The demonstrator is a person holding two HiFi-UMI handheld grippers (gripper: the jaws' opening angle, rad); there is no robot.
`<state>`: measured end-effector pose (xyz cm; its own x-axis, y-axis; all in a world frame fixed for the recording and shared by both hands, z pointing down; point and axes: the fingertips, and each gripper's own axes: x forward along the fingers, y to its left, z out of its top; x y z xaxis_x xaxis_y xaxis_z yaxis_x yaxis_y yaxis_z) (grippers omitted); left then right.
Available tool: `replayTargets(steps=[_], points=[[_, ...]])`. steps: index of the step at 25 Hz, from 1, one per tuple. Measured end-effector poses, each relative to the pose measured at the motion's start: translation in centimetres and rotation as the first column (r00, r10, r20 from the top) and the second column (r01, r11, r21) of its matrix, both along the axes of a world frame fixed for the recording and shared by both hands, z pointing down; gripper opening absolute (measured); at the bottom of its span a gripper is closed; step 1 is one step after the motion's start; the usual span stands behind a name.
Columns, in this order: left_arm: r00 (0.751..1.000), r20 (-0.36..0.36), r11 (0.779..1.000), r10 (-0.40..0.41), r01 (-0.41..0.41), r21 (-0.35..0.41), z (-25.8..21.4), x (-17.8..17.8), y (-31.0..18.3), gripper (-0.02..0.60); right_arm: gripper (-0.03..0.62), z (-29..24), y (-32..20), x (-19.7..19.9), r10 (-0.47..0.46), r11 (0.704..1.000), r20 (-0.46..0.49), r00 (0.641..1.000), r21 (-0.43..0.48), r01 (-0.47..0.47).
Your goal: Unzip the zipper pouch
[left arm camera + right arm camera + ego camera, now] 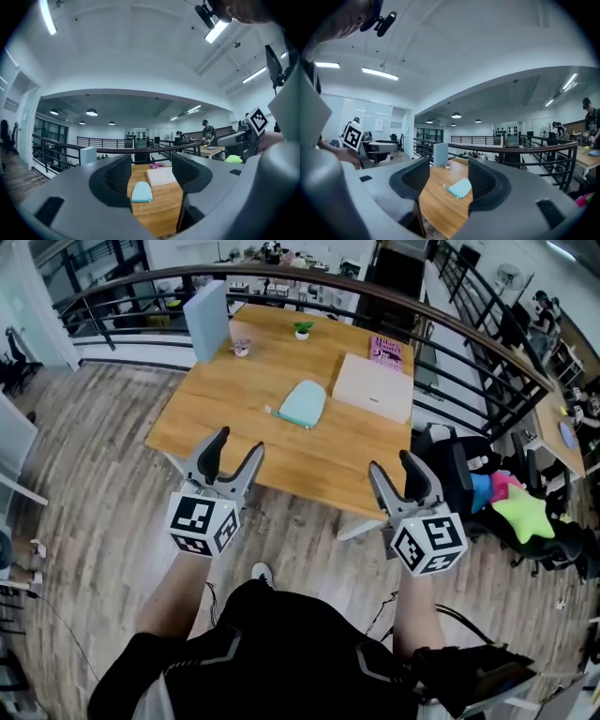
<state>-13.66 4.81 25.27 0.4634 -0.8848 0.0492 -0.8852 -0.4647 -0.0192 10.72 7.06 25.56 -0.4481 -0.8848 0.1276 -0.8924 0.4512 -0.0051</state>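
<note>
A light teal zipper pouch (304,403) lies flat near the middle of the wooden table (309,460), with its zipper pull at its left end. Both grippers hover over the floor in front of the table's near edge, well short of the pouch. My left gripper (239,442) is open, and so is my right gripper (392,462); neither has anything between its fingers. In the left gripper view the pouch (141,192) shows far off between the jaws of the left gripper (151,171). In the right gripper view the pouch (460,188) shows far off between the jaws of the right gripper (447,176).
On the table stand a flat tan box (373,386), a pink book (385,352), an upright blue-grey panel (207,317) and a small potted plant (302,330). A curved railing (450,329) runs behind. A chair with colourful plush toys (511,502) sits at the right.
</note>
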Motion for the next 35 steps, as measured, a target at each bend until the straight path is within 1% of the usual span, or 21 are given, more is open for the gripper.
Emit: replayTargets(steps=[4,8,12,17,20,22,25,28,35], points=[[1.0,-0.011,1.0,0.01,-0.01,-0.013,0.3,-2.7,-3.1,0.284,0.264,0.2,-2.9,-2.7,-0.007,1.0,-0.016,1.0,-0.012,0.006],[0.999,-0.028,0.999,0.027,-0.028,-0.023,0.8,-4.5,-6.0,0.284,0.253,0.2,-5.8,-4.5,0.018,1.0,0.001,1.0,-0.016,-0.018],[0.997,-0.04,0.997,0.066,-0.068,-0.046,2.0,-5.5,-7.9,0.284,0.253,0.8,-7.5,-5.8,0.038,0.998,-0.009,0.999,-0.041,-0.039],[0.998,-0.043,0.996,0.054,-0.057,-0.064,3.3,-6.6,-9.7,0.284,0.253,1.9,-10.1,-6.4,0.032,0.997,-0.033,0.999,-0.076,-0.034],[0.998,-0.048,0.995,0.043,-0.048,-0.09,4.3,-6.4,-10.7,0.284,0.253,2.6,-12.2,-5.8,0.032,0.996,-0.044,0.999,-0.087,-0.036],[0.998,-0.053,0.993,0.027,-0.033,-0.113,5.1,-6.2,-11.2,0.284,0.253,3.1,-13.5,-5.4,0.015,0.995,-0.041,0.999,-0.095,-0.019],[0.999,-0.049,0.992,-0.007,0.001,-0.123,5.4,-5.6,-12.3,0.284,0.253,3.8,-15.9,-5.2,-0.044,0.994,-0.04,0.998,-0.098,0.04],[0.999,-0.024,0.991,-0.037,0.034,-0.131,5.4,-4.2,-13.2,0.284,0.253,4.4,-18.1,-4.7,-0.105,0.989,-0.033,0.994,-0.105,0.101],[0.997,0.025,0.988,-0.07,0.073,-0.133,5.1,-0.7,-16.0,0.284,0.247,5.4,-23.1,-2.7,-0.201,0.974,-0.019,0.979,-0.109,0.198]])
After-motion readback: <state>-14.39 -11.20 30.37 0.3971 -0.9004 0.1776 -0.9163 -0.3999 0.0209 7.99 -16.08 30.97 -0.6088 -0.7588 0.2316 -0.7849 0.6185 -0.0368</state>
